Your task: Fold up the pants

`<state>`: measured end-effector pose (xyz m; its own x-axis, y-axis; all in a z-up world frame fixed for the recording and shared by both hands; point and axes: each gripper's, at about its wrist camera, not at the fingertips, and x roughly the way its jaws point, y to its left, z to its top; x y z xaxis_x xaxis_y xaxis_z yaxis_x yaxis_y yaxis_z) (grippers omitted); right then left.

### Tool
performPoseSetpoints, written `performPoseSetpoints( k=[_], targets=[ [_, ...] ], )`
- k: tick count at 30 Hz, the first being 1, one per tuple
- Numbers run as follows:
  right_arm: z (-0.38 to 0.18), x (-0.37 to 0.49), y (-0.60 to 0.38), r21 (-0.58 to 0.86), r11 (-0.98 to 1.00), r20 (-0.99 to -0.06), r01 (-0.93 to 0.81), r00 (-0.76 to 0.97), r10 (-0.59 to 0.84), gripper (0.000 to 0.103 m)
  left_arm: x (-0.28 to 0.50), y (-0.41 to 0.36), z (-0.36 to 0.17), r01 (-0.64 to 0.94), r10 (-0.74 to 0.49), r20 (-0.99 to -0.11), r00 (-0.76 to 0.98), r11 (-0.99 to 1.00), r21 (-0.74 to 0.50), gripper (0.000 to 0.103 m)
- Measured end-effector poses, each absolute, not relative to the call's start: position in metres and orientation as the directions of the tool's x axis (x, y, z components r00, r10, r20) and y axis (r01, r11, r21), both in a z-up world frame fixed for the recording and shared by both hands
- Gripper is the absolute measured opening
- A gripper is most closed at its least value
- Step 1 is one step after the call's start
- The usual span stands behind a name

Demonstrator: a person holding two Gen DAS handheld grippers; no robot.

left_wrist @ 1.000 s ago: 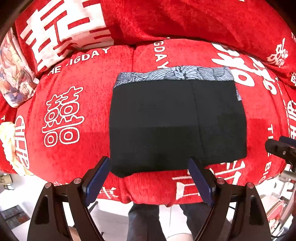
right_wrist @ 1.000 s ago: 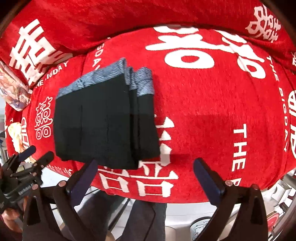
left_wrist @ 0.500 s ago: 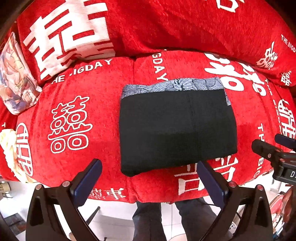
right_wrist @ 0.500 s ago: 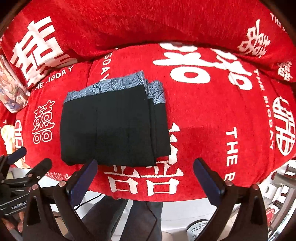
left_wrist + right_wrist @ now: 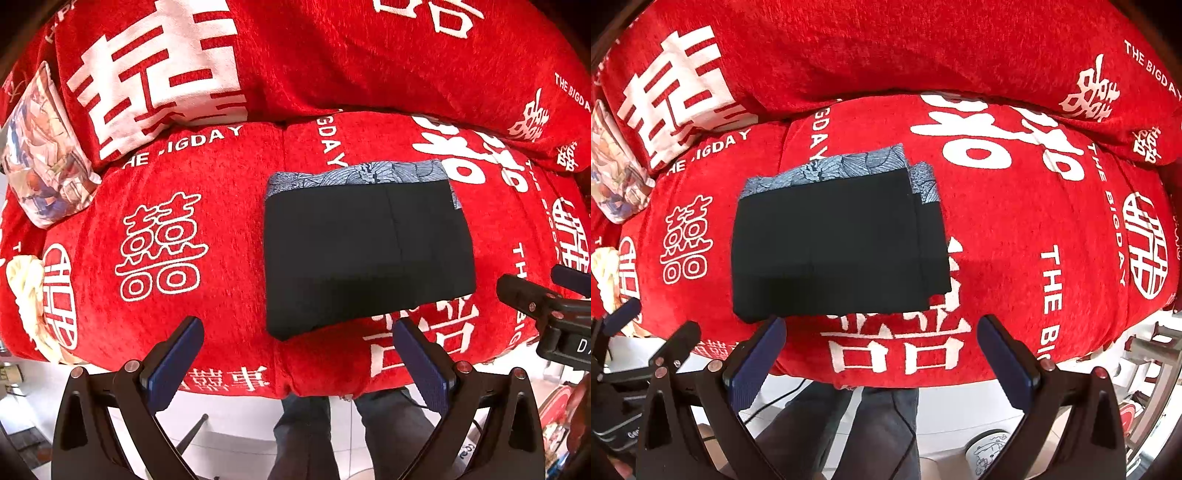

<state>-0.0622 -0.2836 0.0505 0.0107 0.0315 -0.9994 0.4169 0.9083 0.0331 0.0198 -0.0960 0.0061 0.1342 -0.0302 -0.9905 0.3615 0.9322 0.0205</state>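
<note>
The left gripper (image 5: 297,349) has its two black, strut-framed fingers spread wide, each faced with a ribbed dark-blue pad (image 5: 173,363), and nothing lies between them; it is held level off the front edge of the sofa, pointing in over the seat, apart from the cloth. The right gripper (image 5: 881,349) is built the same way and is likewise spread wide and bare, its left pad (image 5: 755,360) just short of the near left corner of the pants without a clear touch. Each tool shows at the edge of the other's view: the right one's black tips at the far right of the left wrist view, the left one's tips low on the left of the right wrist view. Just beyond the fingers lie the pants (image 5: 367,249), folded into a flat, thick, nearly square black packet of smooth matte fabric, with a grey-blue band printed in fine wavy lines along the far edge. In the right wrist view the pants (image 5: 834,243) show stepped layers on their right side, the lower layers sticking out a little past the top one. The packet rests on the seat cushion of the sofa (image 5: 207,325), which is covered in a fuzzy red chenille-like throw with large white characters and lettering. A pale printed pillow (image 5: 42,155) leans at the sofa's left end, well apart from the pants. Below the seat edge are the person's dark trouser legs (image 5: 846,435) and a pale floor.
</note>
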Motion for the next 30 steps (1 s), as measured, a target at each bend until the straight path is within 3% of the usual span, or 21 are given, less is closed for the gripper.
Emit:
performPoseSetpoints(
  k=[30],
  targets=[
    [0.065,-0.054,-0.271,-0.005,0.924,-1.0,0.381,0.013,-0.011,0.103,0.03,-0.095,0.019,0.337,-0.024,-0.987,0.161,0.941,0.032,0.103]
  ],
)
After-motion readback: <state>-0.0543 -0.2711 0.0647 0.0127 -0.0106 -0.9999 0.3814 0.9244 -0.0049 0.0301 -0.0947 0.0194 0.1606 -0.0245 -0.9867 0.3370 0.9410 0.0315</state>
